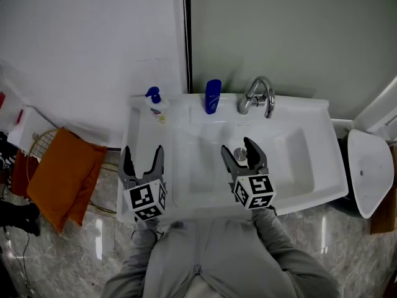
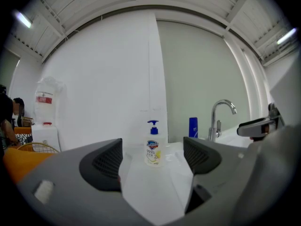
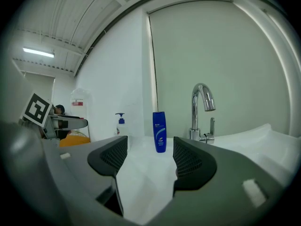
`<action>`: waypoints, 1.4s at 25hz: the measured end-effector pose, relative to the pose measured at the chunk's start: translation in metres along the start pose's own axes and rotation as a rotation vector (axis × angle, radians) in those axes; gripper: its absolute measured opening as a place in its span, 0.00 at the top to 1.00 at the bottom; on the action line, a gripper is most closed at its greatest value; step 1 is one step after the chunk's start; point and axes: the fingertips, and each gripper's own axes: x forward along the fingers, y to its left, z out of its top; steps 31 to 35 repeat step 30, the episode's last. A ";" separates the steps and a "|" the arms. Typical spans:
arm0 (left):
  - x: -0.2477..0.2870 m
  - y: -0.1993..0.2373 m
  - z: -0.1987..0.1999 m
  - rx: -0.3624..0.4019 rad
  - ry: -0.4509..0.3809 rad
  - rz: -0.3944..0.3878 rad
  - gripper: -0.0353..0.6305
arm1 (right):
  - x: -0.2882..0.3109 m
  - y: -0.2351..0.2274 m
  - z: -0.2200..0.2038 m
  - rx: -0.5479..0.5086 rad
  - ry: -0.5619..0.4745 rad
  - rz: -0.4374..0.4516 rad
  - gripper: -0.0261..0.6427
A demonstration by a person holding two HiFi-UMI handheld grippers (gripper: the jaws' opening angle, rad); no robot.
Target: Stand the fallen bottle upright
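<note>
A blue bottle (image 1: 213, 96) stands upright on the back rim of the white sink (image 1: 310, 188), just left of the faucet (image 1: 257, 96). A clear pump soap bottle (image 1: 155, 101) with a blue head stands upright at the back left corner. My left gripper (image 1: 141, 160) hovers open over the sink's left ledge, and the soap bottle (image 2: 153, 145) shows far ahead between its jaws. My right gripper (image 1: 243, 154) hangs open over the basin, aimed at the blue bottle (image 3: 159, 132), which is well beyond its fingertips. Neither gripper holds anything.
An orange cushion (image 1: 62, 172) lies on a wire basket left of the sink. A white fixture (image 1: 371, 169) stands at the right. The person's legs are at the sink's front edge. The drain (image 1: 240, 153) lies under the right gripper.
</note>
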 end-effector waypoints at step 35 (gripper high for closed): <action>-0.001 -0.002 -0.008 0.021 0.023 0.004 0.26 | 0.001 -0.001 -0.003 -0.005 0.006 0.000 0.53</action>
